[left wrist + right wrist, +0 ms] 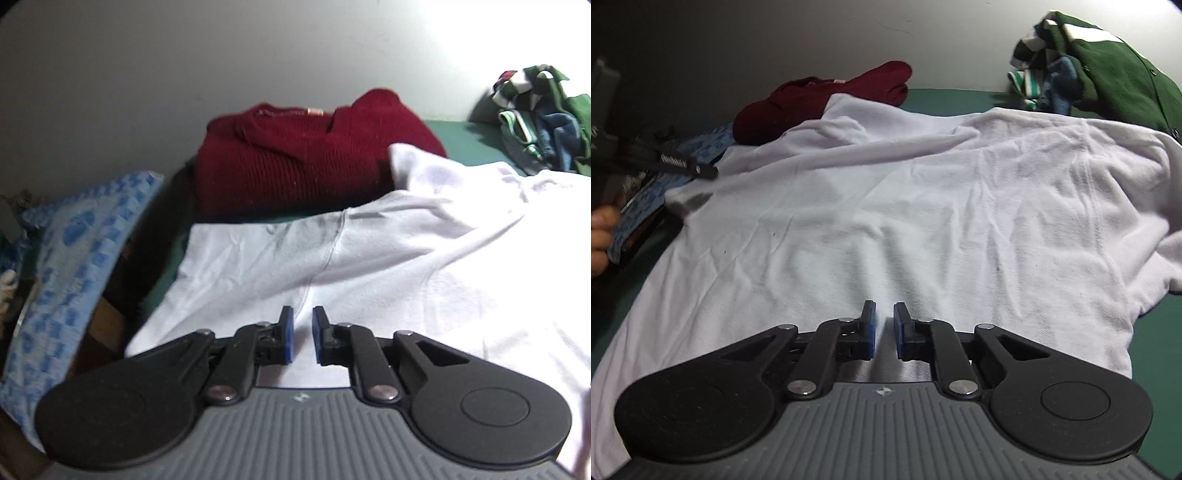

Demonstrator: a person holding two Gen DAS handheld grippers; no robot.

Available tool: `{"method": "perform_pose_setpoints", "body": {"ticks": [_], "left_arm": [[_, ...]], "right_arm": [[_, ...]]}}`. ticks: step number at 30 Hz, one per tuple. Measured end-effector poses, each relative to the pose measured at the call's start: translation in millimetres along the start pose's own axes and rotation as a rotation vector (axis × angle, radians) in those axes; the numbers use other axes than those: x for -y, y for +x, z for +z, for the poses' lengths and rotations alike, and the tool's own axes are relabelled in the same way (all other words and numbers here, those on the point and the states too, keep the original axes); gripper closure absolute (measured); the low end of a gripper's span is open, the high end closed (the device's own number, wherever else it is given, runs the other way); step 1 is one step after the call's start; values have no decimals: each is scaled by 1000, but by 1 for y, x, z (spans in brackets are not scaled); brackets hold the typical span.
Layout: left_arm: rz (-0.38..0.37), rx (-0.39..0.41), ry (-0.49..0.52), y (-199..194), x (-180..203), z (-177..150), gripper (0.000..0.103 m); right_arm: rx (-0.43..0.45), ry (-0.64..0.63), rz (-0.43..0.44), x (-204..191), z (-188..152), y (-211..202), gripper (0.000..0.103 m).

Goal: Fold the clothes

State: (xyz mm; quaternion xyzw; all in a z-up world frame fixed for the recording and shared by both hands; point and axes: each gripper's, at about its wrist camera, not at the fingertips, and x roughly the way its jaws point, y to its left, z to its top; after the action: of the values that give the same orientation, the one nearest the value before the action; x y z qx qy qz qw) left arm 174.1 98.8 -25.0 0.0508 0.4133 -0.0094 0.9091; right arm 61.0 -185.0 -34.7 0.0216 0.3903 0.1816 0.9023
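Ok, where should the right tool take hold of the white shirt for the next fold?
Probably the hem edge of the white shirt nearest the right tool. It lies flat on the green surface, so come in low from the near side and pinch that edge; the wrinkled middle offers no free edge.

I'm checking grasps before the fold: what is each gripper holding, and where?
Cannot be told: left gripper and right gripper hang nearly shut over the white shirt, cloth showing in each gap, no pinch clear.
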Motion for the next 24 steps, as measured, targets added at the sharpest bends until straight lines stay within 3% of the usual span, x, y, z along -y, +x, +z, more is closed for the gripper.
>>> {"method": "perform_pose_setpoints", "body": {"ticks": [6,8,10,12,13,14,18,22,23,24], "left_arm": [[149,-13,-25,44,-25,16,82],[191,-10,-23,46,-34,26,85],[142,23,-10,36,-42,34,90],[55,68,17,23,-43,43,80],[44,85,43,20,-39,46,69],[34,102,70,18,-35,50,66],[54,30,203,48,-14,60,67],[0,-63,171,76,-19,62,69],[4,-53,176,77,-17,62,59],[13,-44,181,77,-16,62,57]], "right_arm": [[49,2,-70,24,-3,-21,90],[58,53,-109,40,1,-24,87],[75,89,-162,55,6,-27,81],[96,109,-206,67,10,-28,78],[102,122,-214,71,13,-28,75],[107,134,-220,75,15,-27,74],[99,133,-212,74,23,-17,72],[126,84,-194,68,30,-17,66],[131,70,-209,69,30,-17,64],[135,56,-225,71,31,-16,64]]}}
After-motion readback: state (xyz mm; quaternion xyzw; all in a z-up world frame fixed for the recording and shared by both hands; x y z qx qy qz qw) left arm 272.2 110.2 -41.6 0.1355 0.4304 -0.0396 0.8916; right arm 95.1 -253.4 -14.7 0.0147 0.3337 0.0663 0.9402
